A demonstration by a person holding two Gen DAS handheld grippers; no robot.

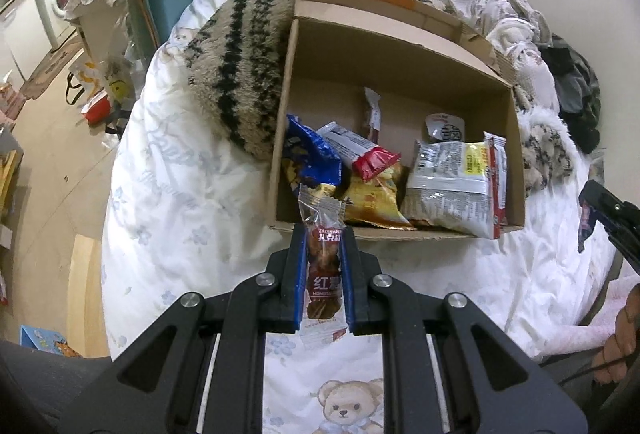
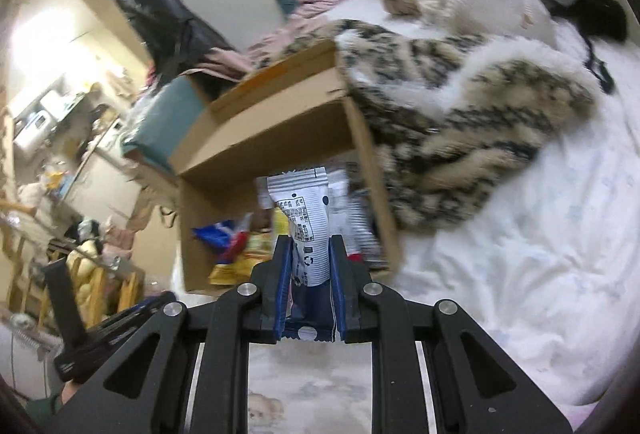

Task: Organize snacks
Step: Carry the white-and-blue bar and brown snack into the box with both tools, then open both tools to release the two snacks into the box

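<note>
In the left wrist view, a clear-wrapped snack bar with red lettering (image 1: 323, 274) is clamped upright between the blue-lined fingers of the left gripper (image 1: 323, 234), its top reaching just past the near rim of the cardboard box (image 1: 280, 138). The box is set on a white floral duvet (image 1: 180, 174), with a striped fuzzy blanket (image 1: 240, 74) against its left wall. Inside the box, a blue packet (image 1: 310, 150), a red-ended bar (image 1: 360, 148), a yellow packet (image 1: 372, 202) and a silver packet (image 1: 452, 178) are piled toward the near wall. The right gripper (image 1: 608, 214) is seen at the right edge, something dark pinched in it.

In the right wrist view, a white and navy printed packet (image 2: 306, 234) is gripped firmly by the right gripper (image 2: 310, 242), held just in front of the box (image 2: 248, 138), which appears blurred. Coloured packets (image 2: 236, 242) are glimpsed within it.
</note>
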